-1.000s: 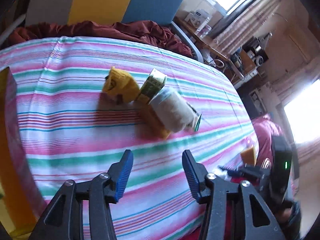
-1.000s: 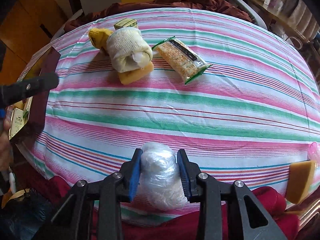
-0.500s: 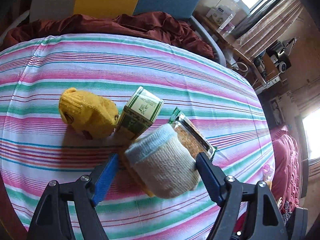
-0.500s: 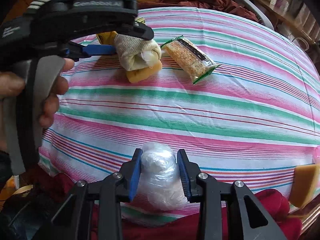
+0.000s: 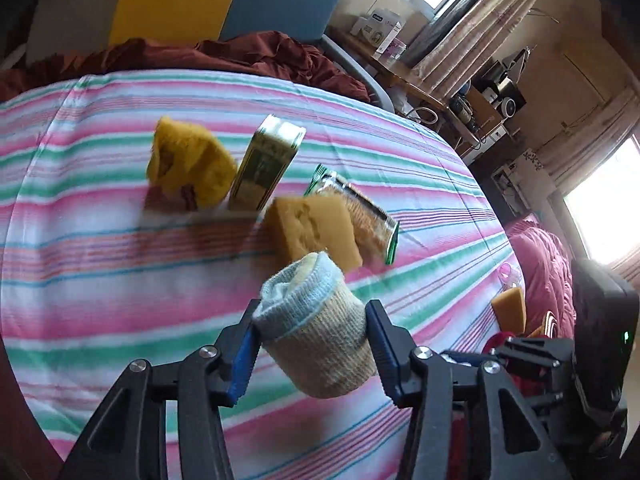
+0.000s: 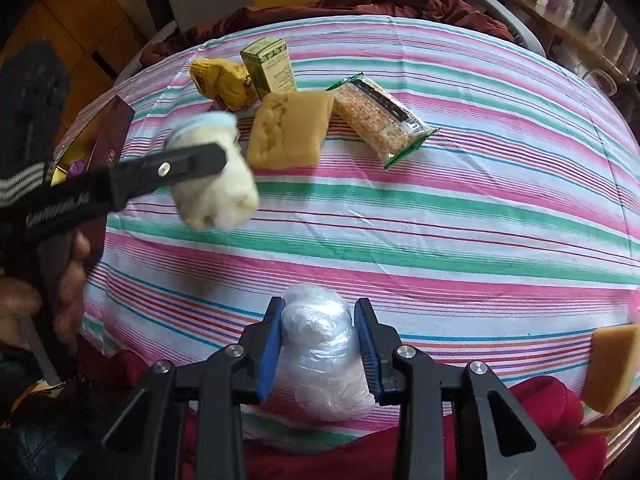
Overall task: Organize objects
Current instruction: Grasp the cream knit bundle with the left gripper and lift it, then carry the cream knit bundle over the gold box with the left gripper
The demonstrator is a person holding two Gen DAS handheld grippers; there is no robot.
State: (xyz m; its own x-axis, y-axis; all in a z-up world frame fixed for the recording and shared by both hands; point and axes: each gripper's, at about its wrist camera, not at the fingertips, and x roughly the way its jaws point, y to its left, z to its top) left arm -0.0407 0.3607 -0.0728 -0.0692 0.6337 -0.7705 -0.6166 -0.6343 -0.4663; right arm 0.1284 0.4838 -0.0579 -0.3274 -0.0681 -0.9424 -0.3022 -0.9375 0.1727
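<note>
My left gripper (image 5: pixel 310 328) is shut on a rolled cream sock with a blue cuff (image 5: pixel 320 332) and holds it above the striped tablecloth (image 5: pixel 100 280); the sock also shows in the right wrist view (image 6: pixel 216 192). My right gripper (image 6: pixel 318 328) is shut on a clear crumpled plastic bag (image 6: pixel 320 352) near the table's front edge. A yellow sponge (image 6: pixel 288 128), a cracker packet (image 6: pixel 380 120), a green box (image 6: pixel 272 66) and a yellow sock (image 6: pixel 220 80) lie at the far side.
A dark red box (image 6: pixel 108 148) sits at the table's left edge. Another sponge (image 6: pixel 612 364) stands at the front right corner. A maroon cloth (image 5: pixel 200 56) and a chair (image 5: pixel 240 0) are behind the table.
My left gripper closed on the rolled sock and lifted it off the sponge, pulling back toward the near left. My right gripper stayed still with the plastic bag.
</note>
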